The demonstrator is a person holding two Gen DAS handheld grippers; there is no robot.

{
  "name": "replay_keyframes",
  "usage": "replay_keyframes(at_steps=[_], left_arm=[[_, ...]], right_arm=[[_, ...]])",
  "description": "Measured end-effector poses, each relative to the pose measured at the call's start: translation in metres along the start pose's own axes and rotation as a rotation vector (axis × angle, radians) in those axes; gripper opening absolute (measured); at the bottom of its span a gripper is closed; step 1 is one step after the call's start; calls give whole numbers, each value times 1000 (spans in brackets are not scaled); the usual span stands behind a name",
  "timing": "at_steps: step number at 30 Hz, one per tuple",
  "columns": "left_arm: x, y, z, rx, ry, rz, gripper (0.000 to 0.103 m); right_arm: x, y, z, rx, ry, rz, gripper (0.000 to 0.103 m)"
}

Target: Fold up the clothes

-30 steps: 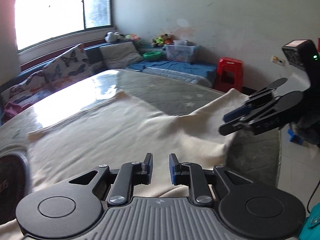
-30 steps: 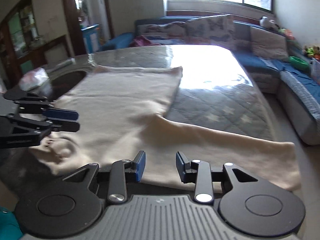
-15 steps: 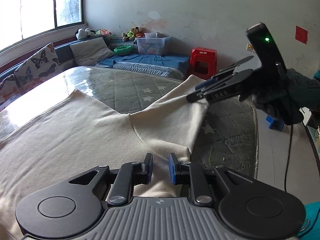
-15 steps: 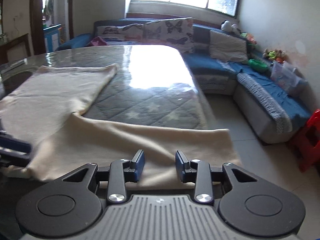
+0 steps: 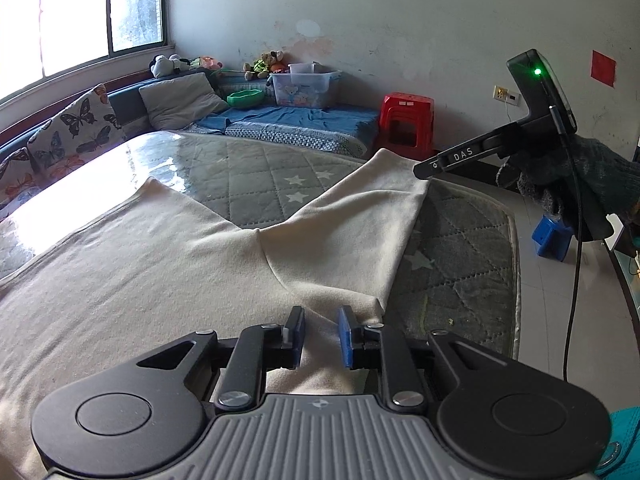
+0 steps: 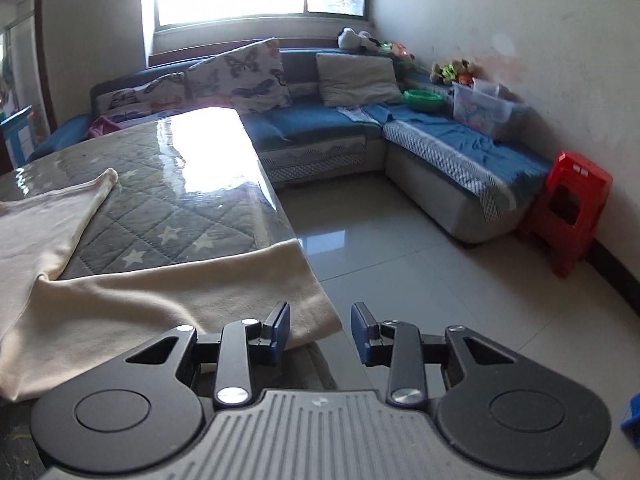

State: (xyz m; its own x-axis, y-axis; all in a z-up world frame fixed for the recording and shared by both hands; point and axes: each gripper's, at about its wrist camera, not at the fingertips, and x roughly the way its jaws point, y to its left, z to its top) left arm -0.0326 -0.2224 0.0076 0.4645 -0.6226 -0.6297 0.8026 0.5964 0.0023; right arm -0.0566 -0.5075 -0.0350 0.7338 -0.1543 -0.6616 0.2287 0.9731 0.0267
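Step in hand: positioning for a grasp; the garment (image 5: 168, 264) lies flat on the bench (image 5: 256, 168), one leg reaching the far corner. Left claw (image 5: 321, 336) narrowly open over cloth, holding nothing; right claw (image 6: 320, 332) wide, empty, at the leg's hem. Next: close on both edges.

Hidden and cut-off parts

The cream garment (image 5: 168, 264) is cut off at the frame's left edge; its near hem is covered by the left gripper (image 5: 321, 336).
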Motion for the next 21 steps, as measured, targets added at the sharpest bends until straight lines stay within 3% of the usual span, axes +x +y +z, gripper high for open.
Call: replay_keyframes(at_steps=[1,5,6,10,21], left_arm=[[0,0,0,0,0,1,26],[0,0,0,6,2,3,26],[0,0,0,11,1,3,26],[0,0,0,17,1,1,26],[-2,2,3,-7,-12,10,31]], right_arm=[[2,-3,0,19,7,11,33],[-2,0,4,0,-20,2,7],[-4,2,5,-20,-35,-11,6],[-12,7,14,-70,-89,-50,5],[-6,-1,18,-4,-78,-10,5]])
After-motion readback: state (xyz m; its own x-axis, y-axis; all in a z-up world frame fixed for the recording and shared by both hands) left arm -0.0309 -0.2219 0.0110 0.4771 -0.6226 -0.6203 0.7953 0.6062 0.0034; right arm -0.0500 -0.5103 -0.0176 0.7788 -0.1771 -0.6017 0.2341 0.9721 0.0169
